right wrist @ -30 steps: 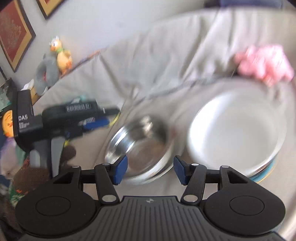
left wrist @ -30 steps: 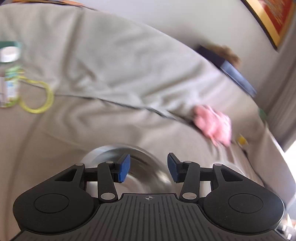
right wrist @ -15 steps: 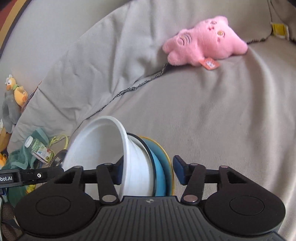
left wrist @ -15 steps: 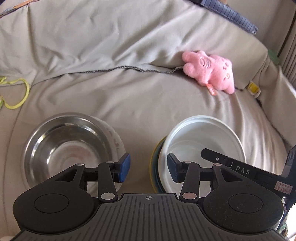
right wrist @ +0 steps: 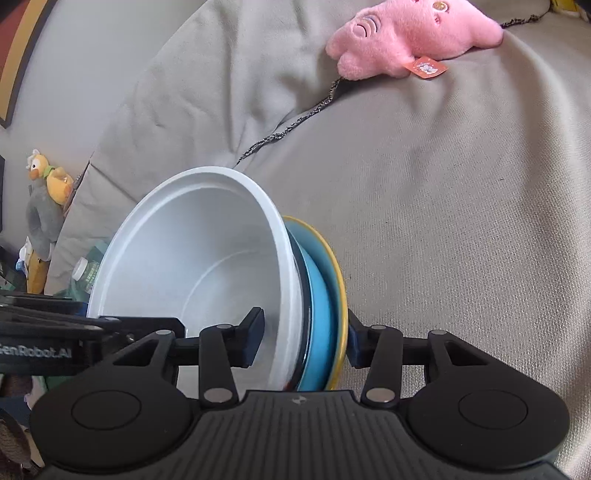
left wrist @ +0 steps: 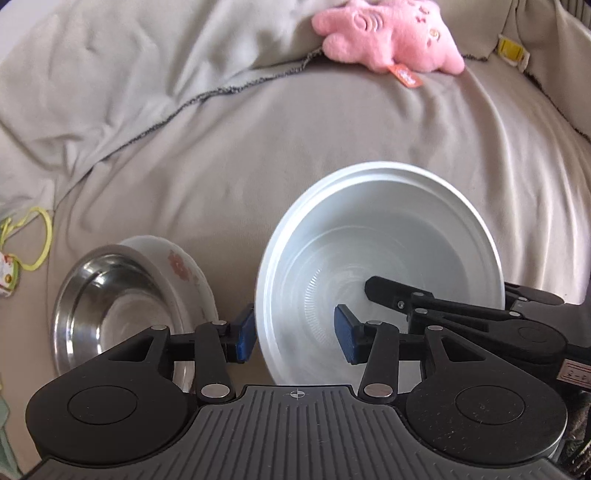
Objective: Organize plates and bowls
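Both claws straddle the white bowl's (right wrist: 192, 258) rim to lift it off the plates (right wrist: 325, 280) mid-sofa: right claw (right wrist: 304, 341) closing around rim and plates together, left claw (left wrist: 293, 330) closing, pads not yet touching.

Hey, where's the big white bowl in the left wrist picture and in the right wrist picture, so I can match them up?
Left wrist: the white bowl is lower right of centre, its near rim between the left tongs.
Right wrist: the white bowl is lower left of centre, tilted, stacked on a blue plate.
Shared landmark: the pink plush toy at the top of both views.
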